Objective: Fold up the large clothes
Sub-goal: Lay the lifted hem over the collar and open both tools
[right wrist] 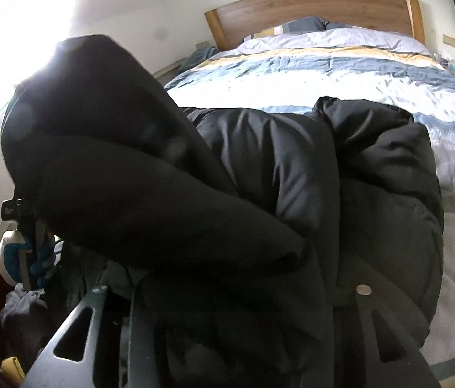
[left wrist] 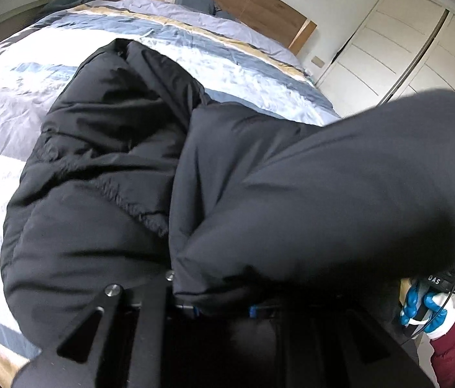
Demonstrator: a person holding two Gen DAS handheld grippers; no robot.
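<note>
A large black puffer jacket (left wrist: 104, 168) lies on the bed (left wrist: 17, 103), and it also fills the right wrist view (right wrist: 356, 174). Its near edge is lifted into a thick fold (left wrist: 324, 187) between both grippers. My left gripper (left wrist: 221, 310) is shut on this near edge; the fabric covers its fingertips. My right gripper (right wrist: 234, 317) is shut on the same lifted edge (right wrist: 163, 207), its fingertips buried in the fabric. The far part of the jacket rests flat on the bed.
The bed has a striped blue, white and yellow duvet (right wrist: 324, 68) and a wooden headboard (right wrist: 318, 9). White wardrobe doors (left wrist: 398, 48) stand right of the bed. A bright window (right wrist: 7, 32) is on the left. Clothes (right wrist: 20, 300) lie on the floor.
</note>
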